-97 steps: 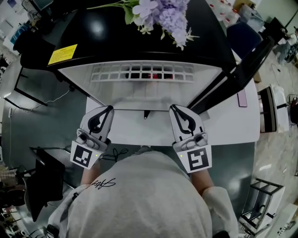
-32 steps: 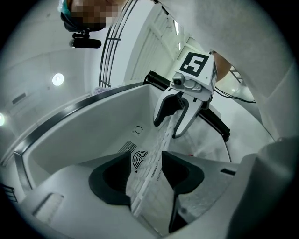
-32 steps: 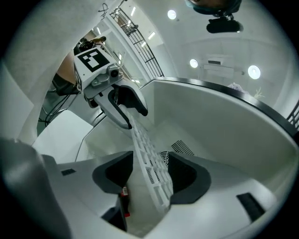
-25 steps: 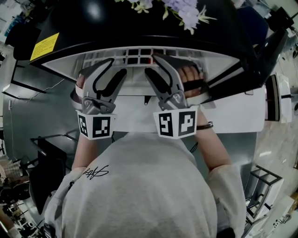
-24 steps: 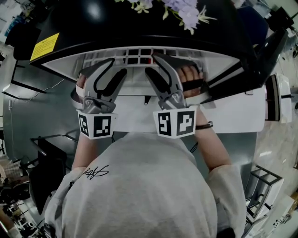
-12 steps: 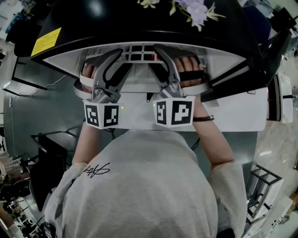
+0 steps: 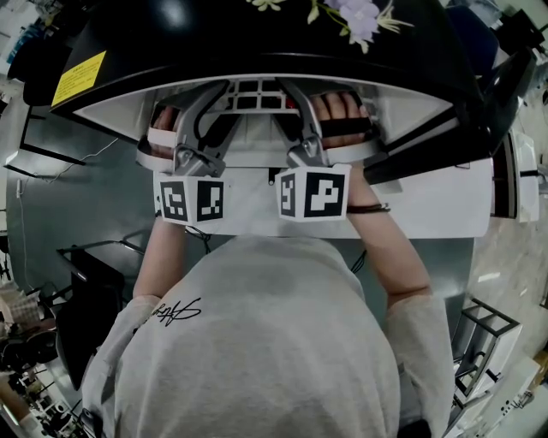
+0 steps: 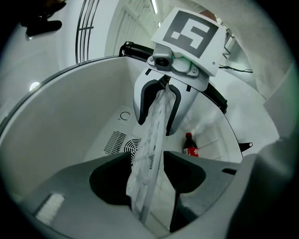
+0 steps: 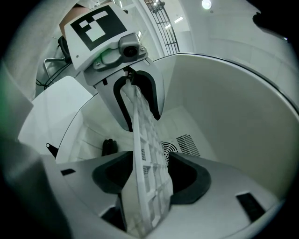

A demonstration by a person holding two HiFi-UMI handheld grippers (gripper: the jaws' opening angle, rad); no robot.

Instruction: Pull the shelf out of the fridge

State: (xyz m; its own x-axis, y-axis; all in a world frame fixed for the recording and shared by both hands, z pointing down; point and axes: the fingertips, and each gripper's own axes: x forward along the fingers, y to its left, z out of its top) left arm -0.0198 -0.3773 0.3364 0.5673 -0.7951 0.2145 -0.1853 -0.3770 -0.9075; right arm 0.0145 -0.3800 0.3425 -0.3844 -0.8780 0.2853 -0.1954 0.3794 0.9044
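The small black fridge (image 7: 257, 38) stands with its door swung out and its white inside showing. Its white grid shelf (image 7: 257, 85) sits inside. Both grippers reach in over the shelf's front edge. In the left gripper view the shelf (image 8: 152, 140) runs edge-on between the jaws of my left gripper (image 8: 147, 182), with a gap beside it. My right gripper (image 9: 147, 179) straddles the shelf (image 9: 142, 140) in the same way, and its fingers stand spread. From above, the left gripper (image 7: 199, 107) and right gripper (image 7: 295, 103) sit side by side.
A cola bottle (image 8: 189, 148) stands on the fridge floor under the shelf, near the back wall's fan vent (image 8: 119, 142). The open white door (image 7: 419, 210) lies flat to the right. Purple flowers (image 7: 360, 13) rest on the fridge top.
Both grippers have moved forward from in front of the fridge into its opening, and over the last second have slid deeper so that the shelf's edge lies between their jaws.
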